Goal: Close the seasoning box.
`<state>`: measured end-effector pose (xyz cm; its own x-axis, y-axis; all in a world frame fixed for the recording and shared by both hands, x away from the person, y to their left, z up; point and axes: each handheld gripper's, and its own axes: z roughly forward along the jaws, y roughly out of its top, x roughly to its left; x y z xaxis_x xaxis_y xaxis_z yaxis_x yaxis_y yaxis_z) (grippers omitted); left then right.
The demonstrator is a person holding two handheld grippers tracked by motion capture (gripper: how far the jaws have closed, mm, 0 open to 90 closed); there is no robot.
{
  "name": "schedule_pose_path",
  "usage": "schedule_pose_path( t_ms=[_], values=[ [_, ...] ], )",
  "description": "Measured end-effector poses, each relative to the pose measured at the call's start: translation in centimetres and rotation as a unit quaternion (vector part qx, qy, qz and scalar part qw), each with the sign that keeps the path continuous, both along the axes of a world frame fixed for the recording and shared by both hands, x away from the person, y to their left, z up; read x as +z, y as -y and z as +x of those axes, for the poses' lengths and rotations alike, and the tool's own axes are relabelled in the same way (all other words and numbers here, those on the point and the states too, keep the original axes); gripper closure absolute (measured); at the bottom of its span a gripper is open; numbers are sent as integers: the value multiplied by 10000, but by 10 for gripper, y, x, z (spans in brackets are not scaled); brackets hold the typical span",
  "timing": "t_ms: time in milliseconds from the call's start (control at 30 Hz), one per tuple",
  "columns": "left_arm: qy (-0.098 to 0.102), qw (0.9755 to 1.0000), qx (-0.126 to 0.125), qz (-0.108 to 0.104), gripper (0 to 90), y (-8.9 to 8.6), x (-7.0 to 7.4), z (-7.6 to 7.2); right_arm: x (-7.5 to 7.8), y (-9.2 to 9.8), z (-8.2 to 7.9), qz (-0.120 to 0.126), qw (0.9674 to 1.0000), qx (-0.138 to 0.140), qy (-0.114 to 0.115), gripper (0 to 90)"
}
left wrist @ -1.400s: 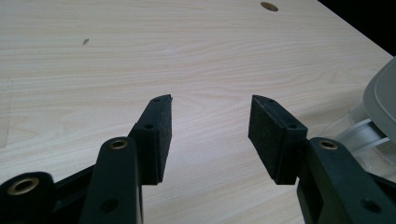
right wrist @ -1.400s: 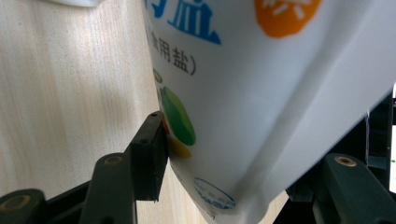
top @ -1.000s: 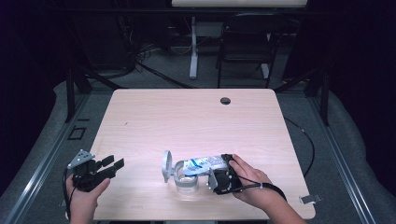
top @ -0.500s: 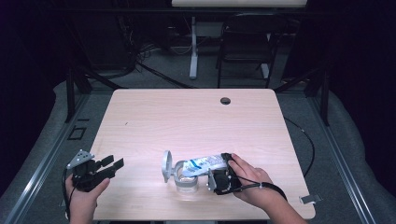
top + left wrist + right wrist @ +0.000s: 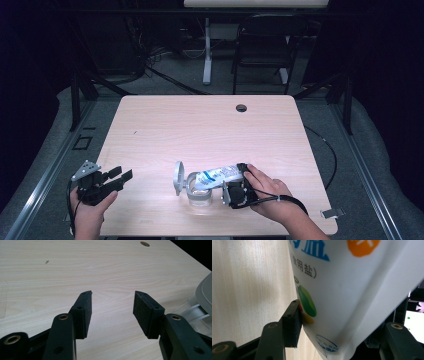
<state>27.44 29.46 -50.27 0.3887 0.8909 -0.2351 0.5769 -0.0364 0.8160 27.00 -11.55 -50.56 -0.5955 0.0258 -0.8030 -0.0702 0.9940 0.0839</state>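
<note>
Pale counter (image 5: 200, 125); right hand-held gripper (image 5: 235, 187) clamping salt bag (image 5: 217, 176), mouth tilted toward open jar (image 5: 199, 192); left hand-held gripper (image 5: 117, 179) agape, empty, well apart.

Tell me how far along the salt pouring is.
Done: the jar has its hinged lid open. In hand: the right tool grips the salt bag, tipped over the jar's mouth. Left: finishing the pour and closing the lid; the left tool waits open.

The left gripper (image 5: 120, 178) was built of black parts, topped by a grey three-cornered plate with small dots, its flat pads (image 5: 85, 312) dark and rough. Brass-ringed screw holes were set into the jaw arms. A black cable was looped around the right gripper's (image 5: 234, 186) wrist.
</note>
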Motion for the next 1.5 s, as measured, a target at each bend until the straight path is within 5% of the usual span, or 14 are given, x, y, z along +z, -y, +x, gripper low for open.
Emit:
schedule_pose_path(
  t_ms=[1500],
  values=[
    [-31,10000,22,-17,496,-3,-1,0,9,-4,0,-402,9992,66,54,434]
  ],
)
